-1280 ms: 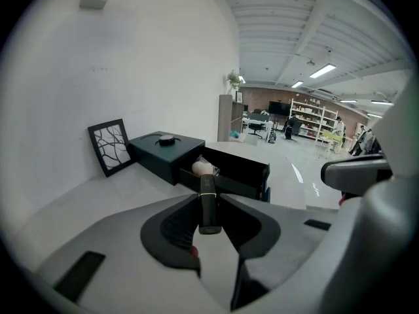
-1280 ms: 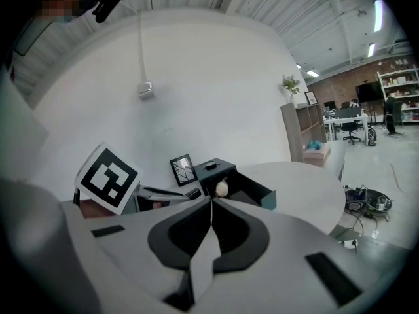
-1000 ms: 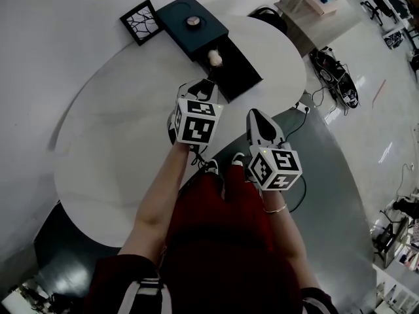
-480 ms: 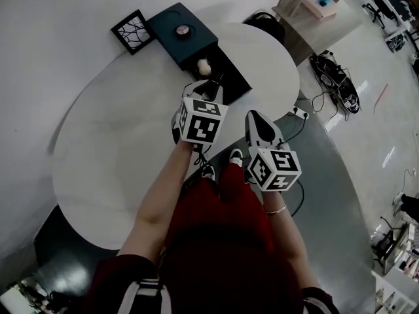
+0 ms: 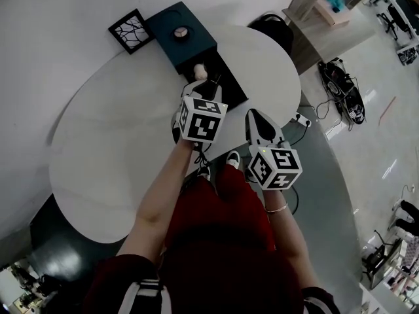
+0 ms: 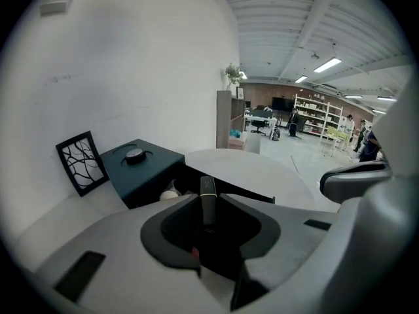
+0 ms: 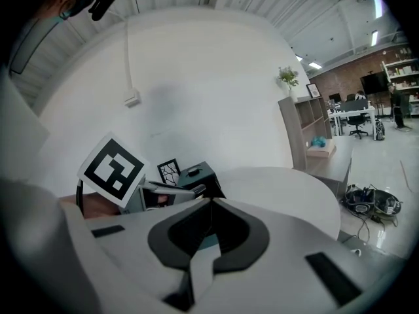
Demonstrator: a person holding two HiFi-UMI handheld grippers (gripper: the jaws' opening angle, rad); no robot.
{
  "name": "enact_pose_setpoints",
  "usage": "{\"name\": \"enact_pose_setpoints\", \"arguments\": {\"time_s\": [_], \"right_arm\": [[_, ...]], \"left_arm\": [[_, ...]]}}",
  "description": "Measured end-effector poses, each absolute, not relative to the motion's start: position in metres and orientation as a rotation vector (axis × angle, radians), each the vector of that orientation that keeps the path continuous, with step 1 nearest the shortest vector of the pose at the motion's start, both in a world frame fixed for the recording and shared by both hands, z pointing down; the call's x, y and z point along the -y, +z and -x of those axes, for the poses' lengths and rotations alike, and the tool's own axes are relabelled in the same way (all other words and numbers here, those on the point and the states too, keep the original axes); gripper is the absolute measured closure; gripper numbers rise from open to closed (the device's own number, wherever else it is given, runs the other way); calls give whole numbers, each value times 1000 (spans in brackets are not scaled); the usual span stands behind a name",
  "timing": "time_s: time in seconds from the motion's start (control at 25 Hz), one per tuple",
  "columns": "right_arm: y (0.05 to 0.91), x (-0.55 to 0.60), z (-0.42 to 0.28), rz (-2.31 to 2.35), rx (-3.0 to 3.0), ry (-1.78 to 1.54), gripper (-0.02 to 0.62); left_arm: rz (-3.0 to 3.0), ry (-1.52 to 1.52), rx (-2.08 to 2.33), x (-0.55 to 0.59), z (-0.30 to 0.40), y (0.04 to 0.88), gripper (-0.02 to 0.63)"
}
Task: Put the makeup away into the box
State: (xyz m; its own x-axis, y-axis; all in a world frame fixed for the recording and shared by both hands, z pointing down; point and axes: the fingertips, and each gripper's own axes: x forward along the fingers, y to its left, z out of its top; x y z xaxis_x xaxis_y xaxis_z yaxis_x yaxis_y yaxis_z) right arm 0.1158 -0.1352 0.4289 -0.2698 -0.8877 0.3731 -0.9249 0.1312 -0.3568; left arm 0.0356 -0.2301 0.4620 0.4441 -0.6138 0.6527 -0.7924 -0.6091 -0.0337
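Head view: round white table (image 5: 98, 156) across the middle, with a dark box (image 5: 190, 41) at its far edge. Drawer (image 5: 232, 90) pulled out of the box toward the near right and standing open. Just left of the box, a small black-and-white frame (image 5: 131, 30).

Left gripper view: left gripper (image 6: 208, 218) closed partway on a slim dark tube (image 6: 207, 191). Grips it low down, so the upper end sticks out past the jaws toward the box. Probably a lipstick or the like, though hard to say which. Hovers just on the near side of the open drawer, angled down at it.

Right gripper view: right gripper (image 7: 211, 205) with jaws brought together at the tips and nothing between them. Hangs to the right of the left one, by the table's near edge.

Inside the drawer, close to the box body, a pale puff (image 6: 169, 194). On the lid, a small round knob (image 6: 135, 154).

Step in hand, by the look of it: carrying the tube to the drawer, not yet let go. Next move calls for:
- bringing the tube over the free floor of the drawer, on the near right of the puff;
- lowering it inside the walls and laying it flatter, since a slim tube dropped on end would likely topple or roll;
- only then parting the jaws;
- keeping clear of the drawer's front wall on the way in.
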Motion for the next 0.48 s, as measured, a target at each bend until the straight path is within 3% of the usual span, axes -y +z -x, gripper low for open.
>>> {"name": "enact_pose_setpoints", "arguments": {"time_s": [0.48], "right_arm": [[440, 159, -130, -1747, 2350, 855, 580]], "left_arm": [[-2297, 984, 1288, 244, -42, 483, 494]]}}
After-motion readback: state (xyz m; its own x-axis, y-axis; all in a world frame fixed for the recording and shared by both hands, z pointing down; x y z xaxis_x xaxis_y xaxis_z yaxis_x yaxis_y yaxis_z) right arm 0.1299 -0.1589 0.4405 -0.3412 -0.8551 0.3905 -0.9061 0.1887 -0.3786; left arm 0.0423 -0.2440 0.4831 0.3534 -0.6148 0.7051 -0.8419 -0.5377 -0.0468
